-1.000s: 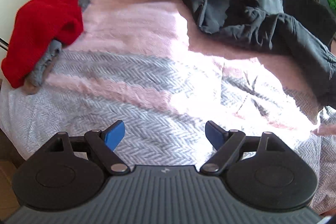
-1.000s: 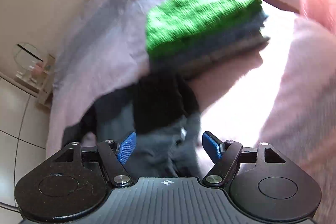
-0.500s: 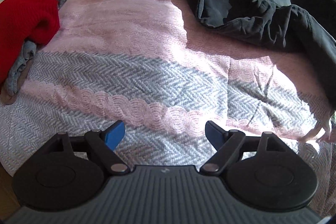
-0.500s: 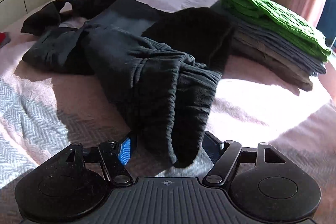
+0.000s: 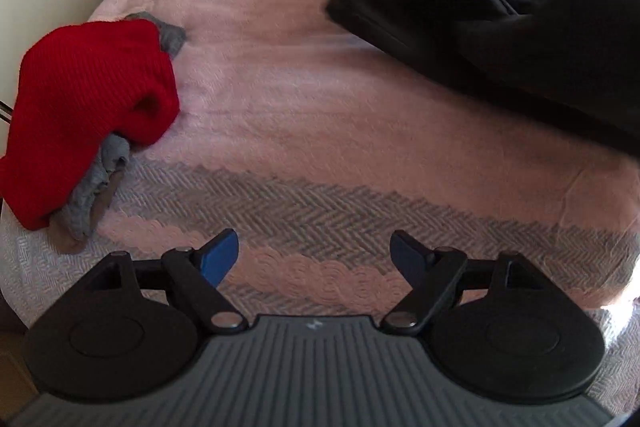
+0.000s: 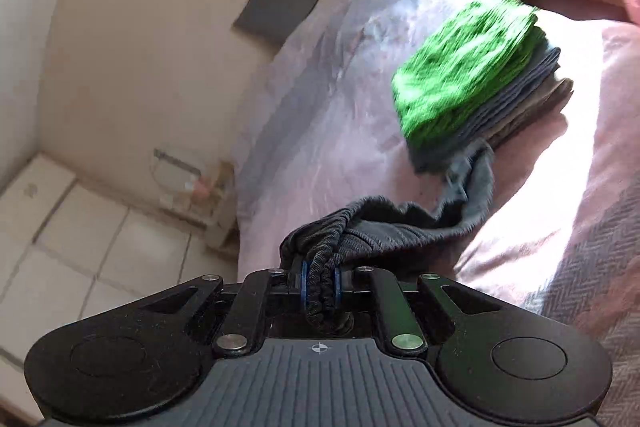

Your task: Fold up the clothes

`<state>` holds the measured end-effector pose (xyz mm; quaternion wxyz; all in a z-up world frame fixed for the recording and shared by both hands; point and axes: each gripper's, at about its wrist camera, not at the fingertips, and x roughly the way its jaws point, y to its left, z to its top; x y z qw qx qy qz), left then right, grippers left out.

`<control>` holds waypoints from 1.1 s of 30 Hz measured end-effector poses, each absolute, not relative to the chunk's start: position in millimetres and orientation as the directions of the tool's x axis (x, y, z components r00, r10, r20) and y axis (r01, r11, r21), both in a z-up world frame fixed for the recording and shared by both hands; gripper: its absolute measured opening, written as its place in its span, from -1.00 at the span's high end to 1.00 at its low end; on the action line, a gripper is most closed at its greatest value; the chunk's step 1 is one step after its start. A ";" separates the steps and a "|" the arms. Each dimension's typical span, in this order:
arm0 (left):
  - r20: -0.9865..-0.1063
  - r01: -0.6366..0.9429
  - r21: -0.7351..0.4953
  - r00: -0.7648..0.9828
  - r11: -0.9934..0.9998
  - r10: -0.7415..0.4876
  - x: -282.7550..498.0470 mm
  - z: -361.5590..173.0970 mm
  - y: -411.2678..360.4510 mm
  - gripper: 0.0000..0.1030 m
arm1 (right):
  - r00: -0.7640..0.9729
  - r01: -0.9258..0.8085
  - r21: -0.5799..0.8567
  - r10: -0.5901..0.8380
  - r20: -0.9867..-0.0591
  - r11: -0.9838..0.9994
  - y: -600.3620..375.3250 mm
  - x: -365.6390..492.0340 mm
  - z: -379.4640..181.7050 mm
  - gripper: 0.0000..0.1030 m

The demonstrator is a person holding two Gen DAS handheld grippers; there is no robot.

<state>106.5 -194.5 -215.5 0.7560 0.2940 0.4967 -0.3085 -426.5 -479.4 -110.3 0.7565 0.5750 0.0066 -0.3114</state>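
Observation:
A dark grey garment [image 6: 384,227] with an elastic ribbed hem is pinched in my right gripper [image 6: 320,283], whose jaws are still closing on the bunched hem; the cloth trails away toward the stack. The same dark garment [image 5: 500,27] shows in the left wrist view as a blurred black mass at the upper right of the pink bedspread [image 5: 300,99]. My left gripper [image 5: 314,253] hangs open over the grey herringbone band of the spread, nothing between its blue pads.
A red knit sweater [image 5: 84,107] on grey clothes [image 5: 96,195] lies at the bed's left edge. A folded stack topped by a green knit [image 6: 468,83] sits on the far side. A bedside shelf [image 6: 192,187] and tiled floor [image 6: 80,251] lie left of the bed.
My right gripper has shut on the dark garment's hem and lifted it, swinging away from the bed surface. My left gripper has slid across the bedspread and stays open; the dark garment has shifted.

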 end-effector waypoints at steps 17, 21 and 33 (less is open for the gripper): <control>-0.913 0.628 -0.261 0.086 0.733 -0.398 122.7 -284.8 -302.4 -0.56 | 0.325 0.618 0.585 -0.508 -0.798 -0.524 -429.2 -556.4 -259.7 -0.27; -0.889 0.502 -0.382 0.030 0.776 -0.458 144.0 -311.6 -322.3 -0.55 | 0.324 0.608 0.618 -0.556 -0.766 -0.497 -427.4 -566.5 -259.9 -0.27; -0.855 0.448 -0.456 0.016 0.769 -0.518 168.1 -326.4 -344.4 0.76 | 0.468 0.492 0.777 -0.633 -0.617 -0.393 -460.8 -554.3 -284.5 -0.27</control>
